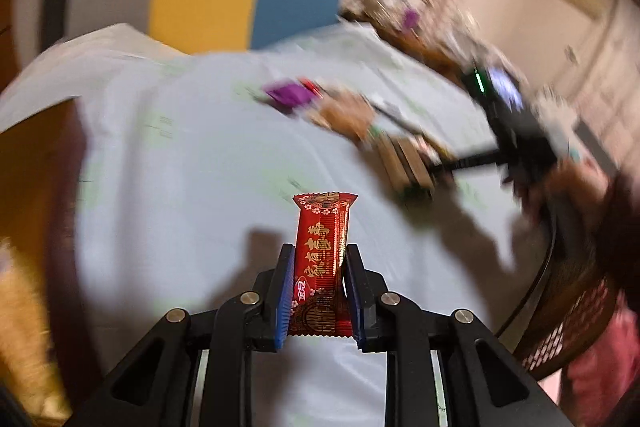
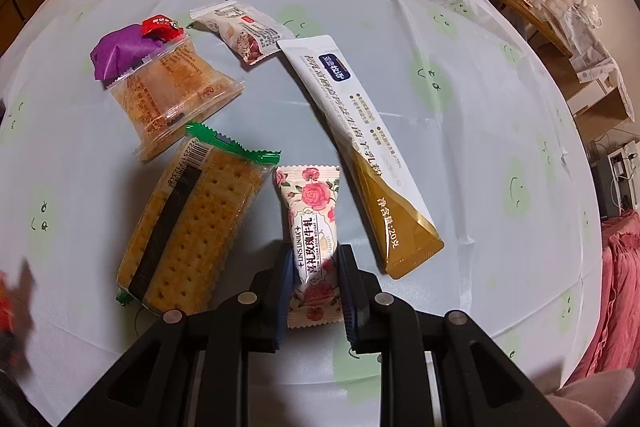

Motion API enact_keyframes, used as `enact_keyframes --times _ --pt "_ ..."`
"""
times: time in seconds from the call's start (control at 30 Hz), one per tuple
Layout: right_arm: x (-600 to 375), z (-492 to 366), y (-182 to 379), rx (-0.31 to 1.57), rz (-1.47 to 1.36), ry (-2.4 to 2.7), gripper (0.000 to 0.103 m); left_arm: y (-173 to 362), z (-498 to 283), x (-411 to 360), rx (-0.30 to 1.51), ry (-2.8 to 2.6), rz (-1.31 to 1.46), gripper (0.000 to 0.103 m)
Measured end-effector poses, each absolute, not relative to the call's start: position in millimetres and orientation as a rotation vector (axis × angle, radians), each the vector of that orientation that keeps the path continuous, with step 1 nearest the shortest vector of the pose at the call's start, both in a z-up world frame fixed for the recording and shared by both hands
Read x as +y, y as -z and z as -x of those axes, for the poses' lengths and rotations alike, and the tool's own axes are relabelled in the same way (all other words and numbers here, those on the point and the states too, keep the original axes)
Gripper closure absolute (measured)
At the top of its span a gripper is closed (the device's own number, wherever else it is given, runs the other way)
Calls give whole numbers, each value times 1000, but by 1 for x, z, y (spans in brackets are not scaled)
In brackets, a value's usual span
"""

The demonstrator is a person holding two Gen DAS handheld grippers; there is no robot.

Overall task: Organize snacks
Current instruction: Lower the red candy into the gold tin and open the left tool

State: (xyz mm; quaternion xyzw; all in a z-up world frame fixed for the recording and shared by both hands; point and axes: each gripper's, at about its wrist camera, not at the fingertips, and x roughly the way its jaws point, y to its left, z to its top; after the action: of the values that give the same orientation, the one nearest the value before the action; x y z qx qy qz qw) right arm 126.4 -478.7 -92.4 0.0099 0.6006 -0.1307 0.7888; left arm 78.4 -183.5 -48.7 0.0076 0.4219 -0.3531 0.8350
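left tool (image 1: 319,259) holding a red snack bar (image 1: 322,263) above the tabletop (image 1: 180,167), right tool (image 2: 313,259) closed on a rose nougat (image 2: 312,247), cracker pack (image 2: 192,227) just beside, long white and gold sachet (image 2: 356,147) near

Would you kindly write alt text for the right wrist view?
The right gripper closes around a rose-print nougat packet on a pale tablecloth. A cracker pack lies left, a long white-and-gold sachet right, more wrapped snacks behind.
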Motion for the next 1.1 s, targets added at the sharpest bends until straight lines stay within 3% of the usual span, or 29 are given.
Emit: enact_keyframes --times 0.23,0.5,0.77,1.1 --pt "-481 -126 95 1297 -26 279 80 14 -129 -91 866 501 227 79" --pt "-474 -126 96 1287 49 280 80 33 -187 10 966 179 403 79" --pt "-475 -128 97 1286 41 283 80 68 -214 36 1060 38 400 77" --pt "-477 -126 96 1286 40 283 81 54 -196 43 966 9 337 73"
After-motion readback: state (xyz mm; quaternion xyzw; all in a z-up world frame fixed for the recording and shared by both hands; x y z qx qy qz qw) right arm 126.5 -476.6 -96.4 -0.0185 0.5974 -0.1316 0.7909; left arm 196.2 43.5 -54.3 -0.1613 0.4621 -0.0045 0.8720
